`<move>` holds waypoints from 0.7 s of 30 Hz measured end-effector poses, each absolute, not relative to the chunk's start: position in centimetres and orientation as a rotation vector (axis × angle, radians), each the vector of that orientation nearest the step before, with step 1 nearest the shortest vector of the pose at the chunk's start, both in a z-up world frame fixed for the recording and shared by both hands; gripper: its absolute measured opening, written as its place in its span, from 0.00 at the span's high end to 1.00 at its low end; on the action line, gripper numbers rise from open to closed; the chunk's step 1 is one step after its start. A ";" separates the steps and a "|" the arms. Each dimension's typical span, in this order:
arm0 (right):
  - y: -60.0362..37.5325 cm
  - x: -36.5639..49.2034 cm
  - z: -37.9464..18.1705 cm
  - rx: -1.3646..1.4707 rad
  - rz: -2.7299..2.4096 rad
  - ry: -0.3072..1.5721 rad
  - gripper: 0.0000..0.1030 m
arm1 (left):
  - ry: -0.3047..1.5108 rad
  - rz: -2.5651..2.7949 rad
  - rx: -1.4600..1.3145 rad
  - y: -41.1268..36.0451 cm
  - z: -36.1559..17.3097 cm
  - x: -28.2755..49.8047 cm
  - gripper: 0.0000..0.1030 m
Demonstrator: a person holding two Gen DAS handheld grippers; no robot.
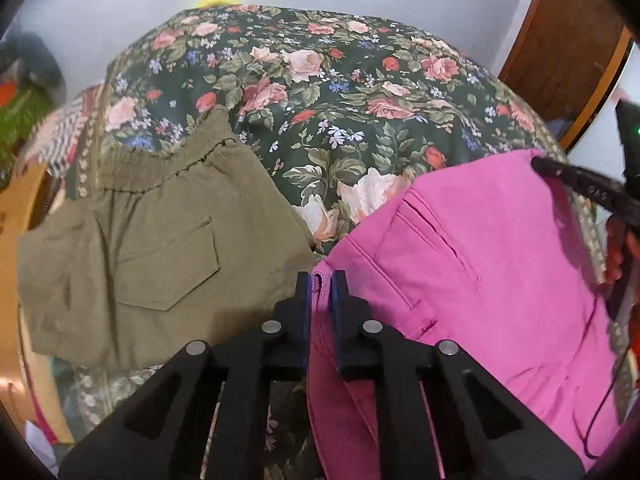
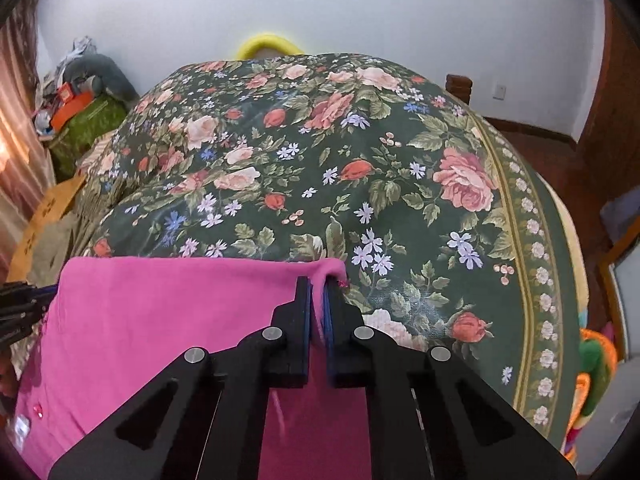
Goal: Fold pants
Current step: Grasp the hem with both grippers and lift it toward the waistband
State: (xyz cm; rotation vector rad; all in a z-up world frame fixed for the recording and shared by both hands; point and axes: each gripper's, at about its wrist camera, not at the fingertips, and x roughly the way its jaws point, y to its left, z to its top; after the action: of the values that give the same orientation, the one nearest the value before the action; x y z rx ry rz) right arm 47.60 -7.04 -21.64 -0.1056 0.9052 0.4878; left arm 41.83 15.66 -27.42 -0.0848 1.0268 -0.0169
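Clearly the pink pants (image 1: pixel 480 248) are soft, light and limp (likely sagging between grips), lying on the floral bedspread (image 2: pixel 360 152), with the left gripper (image 1: pixel 321 280) and right gripper (image 2: pixel 317 284) each closed on an edge corner at 12 o'clock.

The pants (image 1: pixel 480 240) are lying on the bedspread (image 1: pixel 340 92), toward its near edge. The left gripper (image 1: pixel 321 292) is pinching their left corner and the right gripper (image 2: pixel 317 300) is pinching their right corner. A second garment (image 1: pixel 152 248) is lying on the bedspread just left of the pants, apart from them. A wall (image 2: pixel 360 8) is standing behind the bed, and clutter (image 2: pixel 80 96) is sitting beyond its far left corner.
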 end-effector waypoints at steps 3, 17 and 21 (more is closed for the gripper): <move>-7.1 47.1 -21.0 -0.117 0.490 0.888 0.97 | 1.023 0.017 -0.045 15.4 -26.7 41.5 0.94; -8.4 45.3 -10.1 -0.093 0.481 0.691 0.98 | 0.801 0.109 -0.008 15.3 -14.9 41.0 0.95; -9.7 42.5 -8.0 -0.069 0.516 0.662 0.98 | 0.780 0.102 0.029 14.4 -13.5 38.7 0.95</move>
State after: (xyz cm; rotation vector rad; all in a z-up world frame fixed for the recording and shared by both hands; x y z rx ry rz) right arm 42.47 -9.69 -8.04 -0.0694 0.6618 0.5159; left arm 38.66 14.43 -13.46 0.0291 0.7804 0.1023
